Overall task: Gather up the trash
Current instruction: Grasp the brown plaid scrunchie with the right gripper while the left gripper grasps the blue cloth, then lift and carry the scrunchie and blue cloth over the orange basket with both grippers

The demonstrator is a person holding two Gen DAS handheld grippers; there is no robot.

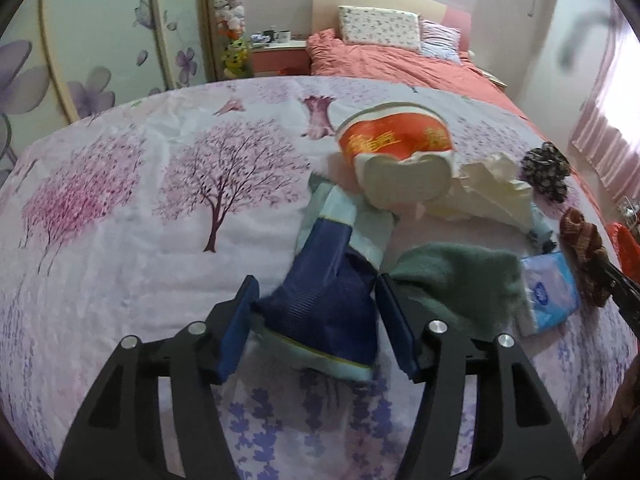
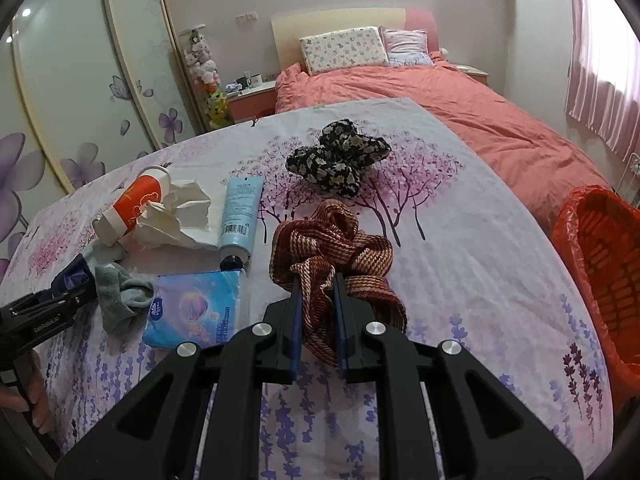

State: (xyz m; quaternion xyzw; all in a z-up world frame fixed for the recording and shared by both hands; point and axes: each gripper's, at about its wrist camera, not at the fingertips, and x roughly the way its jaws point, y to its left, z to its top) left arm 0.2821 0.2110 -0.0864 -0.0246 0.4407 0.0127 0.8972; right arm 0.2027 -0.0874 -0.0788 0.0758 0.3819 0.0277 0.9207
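A bedroom with flower-painted wardrobe doors and a coral bed point(image 2: 460, 108) lies beyond a table draped in a cloth point(image 1: 120, 208) printed with pink trees and purple sprigs. Near the table's left side, a red and white paper cup point(image 2: 132, 204) lies tipped over with gold characters on its band, too blurred to read; crumpled tissue point(image 2: 180, 216) touches it. Just to its right lies a pale blue tube point(image 2: 239, 216) with a barcode near its black cap and small print too fine to read. A blue tissue pack point(image 2: 196, 312) with a white oval logo, its lettering unclear, lies nearer, beside a grey-green sock point(image 2: 120, 292). The left gripper point(image 1: 316, 312) has its fingers spread wide around a navy and pale blue sock point(image 1: 328, 300), the pads not clearly pressing it. The right gripper point(image 2: 316, 312) pinches a brown striped scrunchie point(image 2: 340, 248) between narrow fingers. A dark floral scrunchie point(image 2: 340, 156) sits farther off, with bare cloth around it. An orange basket point(image 2: 600, 268) lined with a red bag stands off the table's right edge.
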